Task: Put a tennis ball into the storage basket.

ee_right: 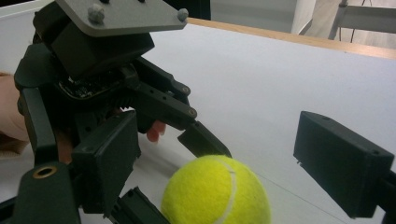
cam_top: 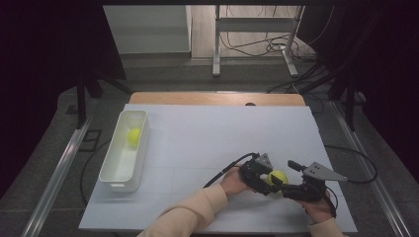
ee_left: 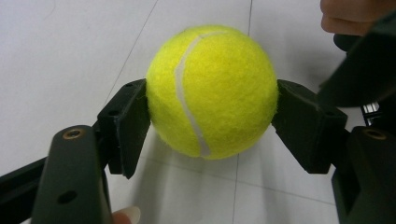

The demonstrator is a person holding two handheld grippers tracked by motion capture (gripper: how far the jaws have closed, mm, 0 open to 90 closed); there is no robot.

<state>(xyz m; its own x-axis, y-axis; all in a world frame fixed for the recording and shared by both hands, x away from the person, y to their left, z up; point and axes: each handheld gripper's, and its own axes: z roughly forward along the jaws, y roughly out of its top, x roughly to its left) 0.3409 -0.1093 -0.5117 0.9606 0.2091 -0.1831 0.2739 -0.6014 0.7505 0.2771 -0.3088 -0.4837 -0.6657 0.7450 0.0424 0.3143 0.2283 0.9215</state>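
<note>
Left tongs [ee_left: 212, 121] are pinching the fuzzy yellow tennis ball [ee_left: 211, 91] at the near right of the white table [cam_top: 207, 133], steadying it; right tongs [ee_right: 238, 154] are spreading wide around it, seemingly for a handover.

In the lower right of the high view, both forearms enter from the bottom edge. The left gripper [cam_top: 271, 178] clamps a tennis ball [cam_top: 277, 177] between its jaws. The right gripper [cam_top: 285, 178], jaws spread wide, sits just beside it.
</note>
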